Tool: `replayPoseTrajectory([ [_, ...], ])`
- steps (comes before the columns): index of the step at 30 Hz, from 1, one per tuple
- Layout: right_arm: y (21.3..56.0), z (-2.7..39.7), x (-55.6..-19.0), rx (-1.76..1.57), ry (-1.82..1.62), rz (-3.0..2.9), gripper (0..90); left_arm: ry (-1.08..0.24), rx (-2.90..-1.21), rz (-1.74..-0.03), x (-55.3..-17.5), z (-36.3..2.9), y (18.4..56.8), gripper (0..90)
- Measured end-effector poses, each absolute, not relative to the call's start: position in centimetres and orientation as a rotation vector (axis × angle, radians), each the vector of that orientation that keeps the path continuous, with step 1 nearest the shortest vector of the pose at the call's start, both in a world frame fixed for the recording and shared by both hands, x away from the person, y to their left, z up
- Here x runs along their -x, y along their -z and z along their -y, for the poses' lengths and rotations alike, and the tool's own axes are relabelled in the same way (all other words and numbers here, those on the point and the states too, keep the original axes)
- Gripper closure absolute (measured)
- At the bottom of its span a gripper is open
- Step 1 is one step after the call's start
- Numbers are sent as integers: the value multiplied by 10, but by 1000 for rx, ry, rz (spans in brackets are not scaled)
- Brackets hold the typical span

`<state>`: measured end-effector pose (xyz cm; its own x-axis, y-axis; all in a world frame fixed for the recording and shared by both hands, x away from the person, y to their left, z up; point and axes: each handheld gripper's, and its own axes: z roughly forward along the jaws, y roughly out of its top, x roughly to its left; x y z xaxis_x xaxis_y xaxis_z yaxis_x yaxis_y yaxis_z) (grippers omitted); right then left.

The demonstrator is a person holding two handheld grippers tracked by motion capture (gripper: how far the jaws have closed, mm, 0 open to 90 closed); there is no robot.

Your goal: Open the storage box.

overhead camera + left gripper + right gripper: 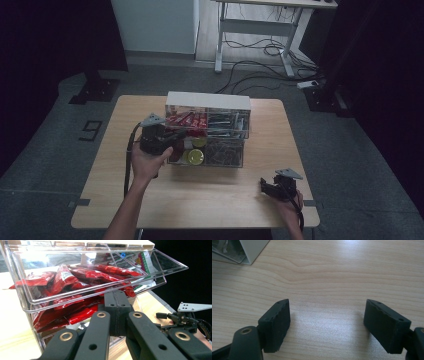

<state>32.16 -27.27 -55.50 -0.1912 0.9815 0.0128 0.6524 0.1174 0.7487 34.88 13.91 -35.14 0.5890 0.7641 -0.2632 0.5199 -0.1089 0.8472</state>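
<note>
Just two tools (pixel 176 136) (pixel 264 186), one organizer (pixel 207 100).

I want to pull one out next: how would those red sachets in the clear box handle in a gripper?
The red sachets look creased and thin, so probably floppy and light. Their glossy film may slip between pads. They lie piled, so neighbours could drag along.

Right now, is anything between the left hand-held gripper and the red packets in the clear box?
Yes. The left hand-held gripper, jaws shut, sits at the clear box. Its transparent hinged lid, tilted partly open, and front wall lie between it and the red packets; only the gap under the lid gives access.
</note>
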Motion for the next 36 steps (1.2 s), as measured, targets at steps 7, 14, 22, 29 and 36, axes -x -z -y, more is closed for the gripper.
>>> replayPoseTrajectory([
  [7,555,273,-322,-1578,-870,-1905,210,-283,-1759,-1051,-350,-140,348,900],
  [14,555,273,-322,-1578,-870,-1905,211,-285,-1743,-1052,-351,-141,344,900],
  [22,555,273,-322,-1577,-869,-1906,211,-294,-1715,-1046,-354,-142,335,900],
  [29,555,273,-322,-1576,-870,-1906,211,-301,-1697,-1042,-356,-142,330,900],
  [36,555,273,-322,-1577,-870,-1907,211,-323,-1692,-1037,-360,-140,321,900],
])
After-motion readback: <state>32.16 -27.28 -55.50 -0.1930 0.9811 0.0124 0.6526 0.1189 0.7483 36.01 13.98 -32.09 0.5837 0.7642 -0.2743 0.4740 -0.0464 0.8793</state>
